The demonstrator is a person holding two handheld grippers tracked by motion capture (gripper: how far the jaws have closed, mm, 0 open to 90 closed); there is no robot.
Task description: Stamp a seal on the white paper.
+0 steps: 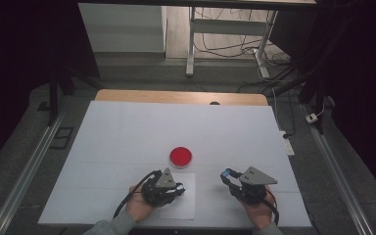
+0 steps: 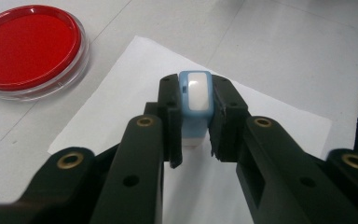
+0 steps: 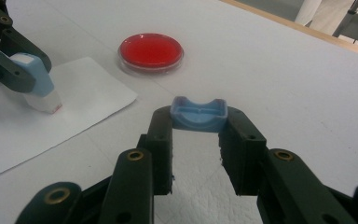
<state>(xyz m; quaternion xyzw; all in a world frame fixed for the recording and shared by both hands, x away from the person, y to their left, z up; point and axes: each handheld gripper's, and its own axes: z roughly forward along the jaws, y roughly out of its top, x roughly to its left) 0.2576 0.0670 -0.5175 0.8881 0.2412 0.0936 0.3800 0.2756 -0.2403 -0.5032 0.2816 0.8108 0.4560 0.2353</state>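
Note:
A blue and white stamp [image 2: 195, 95] stands between the jaws of my left gripper [image 2: 195, 88], which is shut on it. The stamp's white lower end [image 3: 44, 103] points down at a white paper sheet [image 3: 84, 102] and seems to touch it. My right gripper [image 3: 199, 119] is shut on a small blue cap [image 3: 199, 113], held just above the table to the right of the sheet. In the high view the left gripper [image 1: 178, 188] sits over the paper [image 1: 181, 208] and the right gripper [image 1: 226, 174] is off to its right. A round red ink pad [image 1: 181, 156] lies just beyond the sheet.
The white table cover [image 1: 127, 132] stretches wide around the work spot, with a wooden edge [image 1: 181, 96] at the far side. Beyond it are a desk frame [image 1: 191, 44] and loose cables [image 1: 274, 63] on the floor.

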